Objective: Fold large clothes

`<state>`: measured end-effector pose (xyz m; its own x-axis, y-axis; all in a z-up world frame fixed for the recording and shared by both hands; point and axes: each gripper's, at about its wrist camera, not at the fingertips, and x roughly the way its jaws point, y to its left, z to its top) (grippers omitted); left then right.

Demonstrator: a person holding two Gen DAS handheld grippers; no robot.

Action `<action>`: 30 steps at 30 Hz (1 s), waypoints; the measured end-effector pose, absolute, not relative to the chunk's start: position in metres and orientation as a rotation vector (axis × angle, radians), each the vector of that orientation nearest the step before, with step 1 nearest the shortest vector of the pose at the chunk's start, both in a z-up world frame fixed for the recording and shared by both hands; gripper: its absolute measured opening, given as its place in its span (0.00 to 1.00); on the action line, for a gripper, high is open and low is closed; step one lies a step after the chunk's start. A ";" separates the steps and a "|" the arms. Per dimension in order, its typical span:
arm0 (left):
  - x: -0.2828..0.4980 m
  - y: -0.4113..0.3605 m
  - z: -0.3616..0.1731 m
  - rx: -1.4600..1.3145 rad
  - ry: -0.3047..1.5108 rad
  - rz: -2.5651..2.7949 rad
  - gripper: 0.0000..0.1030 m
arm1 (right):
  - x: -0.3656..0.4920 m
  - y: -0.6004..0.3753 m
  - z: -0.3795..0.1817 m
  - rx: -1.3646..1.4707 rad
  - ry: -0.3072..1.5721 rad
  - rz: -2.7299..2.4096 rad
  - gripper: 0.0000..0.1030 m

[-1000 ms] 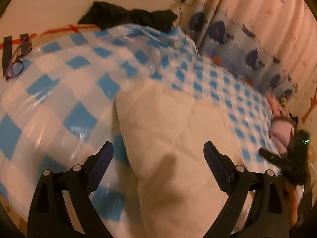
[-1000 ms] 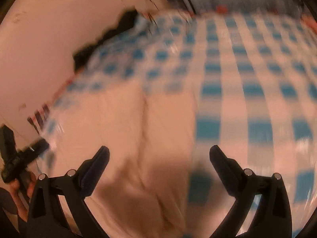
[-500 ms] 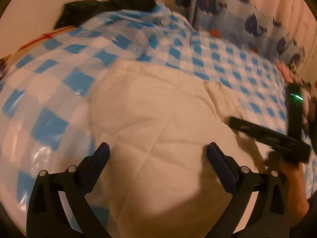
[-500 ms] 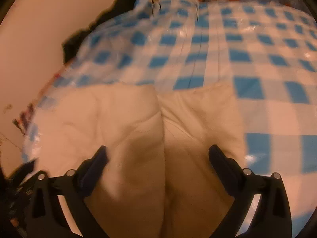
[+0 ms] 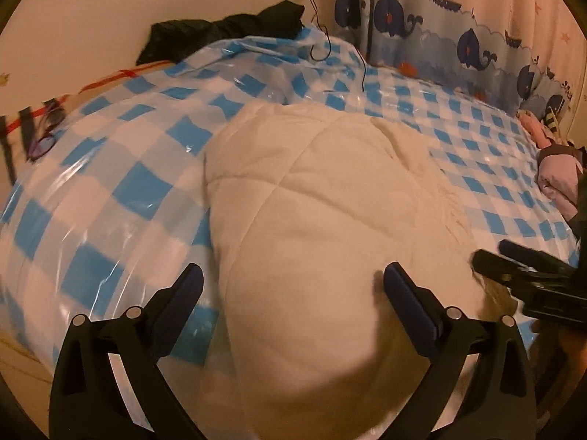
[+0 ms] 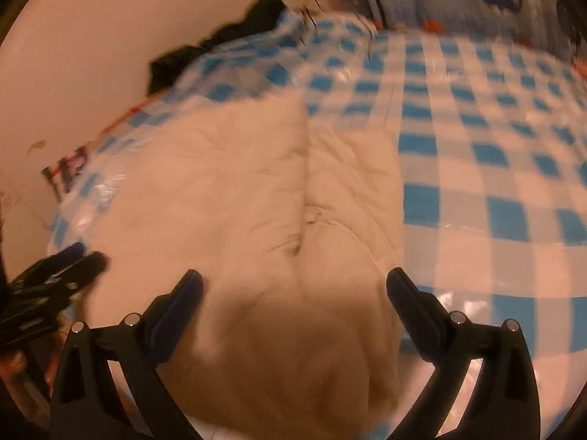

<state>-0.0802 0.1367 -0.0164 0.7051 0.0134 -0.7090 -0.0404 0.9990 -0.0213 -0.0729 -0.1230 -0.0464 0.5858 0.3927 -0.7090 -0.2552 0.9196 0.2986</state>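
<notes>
A cream quilted garment (image 5: 323, 212) lies bunched in a thick folded stack on the blue-and-white checked bed cover (image 5: 121, 168). My left gripper (image 5: 293, 286) is open and empty, just above the near part of the garment. My right gripper (image 6: 293, 289) is open and empty over the garment (image 6: 256, 190), near its middle seam. The right gripper also shows in the left wrist view (image 5: 513, 275) at the garment's right edge. The left gripper shows in the right wrist view (image 6: 58, 271) at the garment's left edge.
A black garment (image 5: 223, 33) lies at the head of the bed by the wall. A whale-print curtain (image 5: 458, 36) hangs along the far side. A pink bundle (image 5: 557, 179) sits at the right edge. Glasses (image 5: 44, 139) lie at the left edge. A black cable (image 5: 323, 47) hangs from a wall socket.
Both grippers pulled back toward the near edge of the bed, still open. The garment now lies in a rounder stack. The right gripper sits lower in the left wrist view.
</notes>
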 end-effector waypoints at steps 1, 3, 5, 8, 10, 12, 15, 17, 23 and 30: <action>-0.087 0.136 -0.016 -0.025 0.781 0.037 0.92 | -0.077 -0.121 -0.050 0.155 0.881 0.377 0.93; -0.098 0.133 -0.015 -0.009 0.775 0.044 0.92 | -0.079 -0.117 -0.075 0.154 0.977 0.388 0.93; -0.107 0.130 -0.015 0.012 0.782 0.047 0.92 | -0.078 -0.126 -0.085 0.230 1.021 0.383 0.94; -0.128 0.125 -0.011 0.041 0.773 0.047 0.92 | -0.087 -0.128 -0.068 0.217 1.007 0.351 0.93; -0.136 0.121 -0.010 0.055 0.778 0.042 0.92 | -0.100 -0.128 -0.055 0.208 0.978 0.340 0.93; -0.146 0.120 -0.007 0.045 0.783 0.031 0.92 | -0.118 -0.126 -0.041 0.208 0.947 0.346 0.93; -0.159 0.121 0.001 0.021 0.778 0.020 0.92 | -0.136 -0.121 -0.029 0.190 0.918 0.345 0.93; -0.168 0.121 0.007 0.010 0.769 0.017 0.92 | -0.148 -0.116 -0.019 0.177 0.905 0.340 0.93; -0.189 0.118 0.028 0.000 0.741 0.029 0.92 | -0.164 -0.104 -0.001 0.114 0.882 0.335 0.93; -0.201 0.117 0.038 0.014 0.739 0.054 0.92 | -0.175 -0.099 0.010 0.078 0.875 0.313 0.93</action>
